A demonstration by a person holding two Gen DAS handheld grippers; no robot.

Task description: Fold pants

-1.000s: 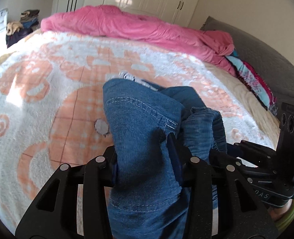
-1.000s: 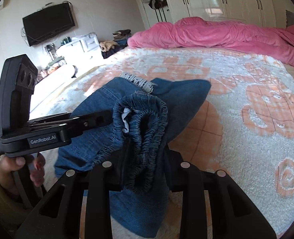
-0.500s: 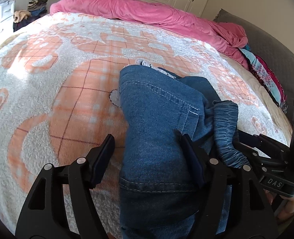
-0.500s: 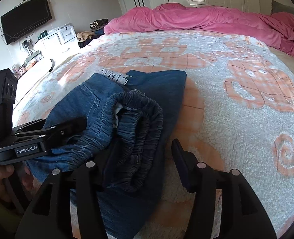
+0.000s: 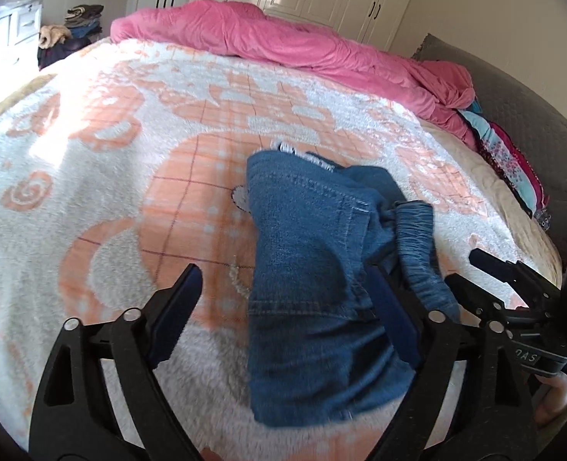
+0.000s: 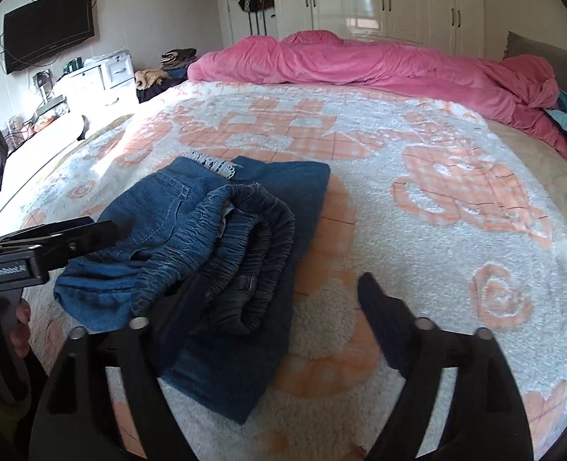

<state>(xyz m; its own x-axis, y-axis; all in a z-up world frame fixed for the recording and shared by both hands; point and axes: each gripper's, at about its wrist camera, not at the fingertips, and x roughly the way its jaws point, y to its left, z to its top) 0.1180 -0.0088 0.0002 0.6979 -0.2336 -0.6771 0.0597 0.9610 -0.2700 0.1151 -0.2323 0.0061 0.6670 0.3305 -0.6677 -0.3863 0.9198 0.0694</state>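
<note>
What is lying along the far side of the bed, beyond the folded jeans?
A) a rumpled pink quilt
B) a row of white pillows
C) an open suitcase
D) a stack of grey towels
A: a rumpled pink quilt stretches across the far edge of the bed, beyond the folded jeans resting on the orange-and-white blanket; no towels, suitcase or pillows are there.

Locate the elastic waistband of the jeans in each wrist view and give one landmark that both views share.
Left wrist view: the gathered waistband runs down the right of centre, along the right edge of the folded jeans.
Right wrist view: the waistband lies bunched left of centre, on top of the jeans.
Shared landmark: the pink duvet across the far side of the bed.
</note>
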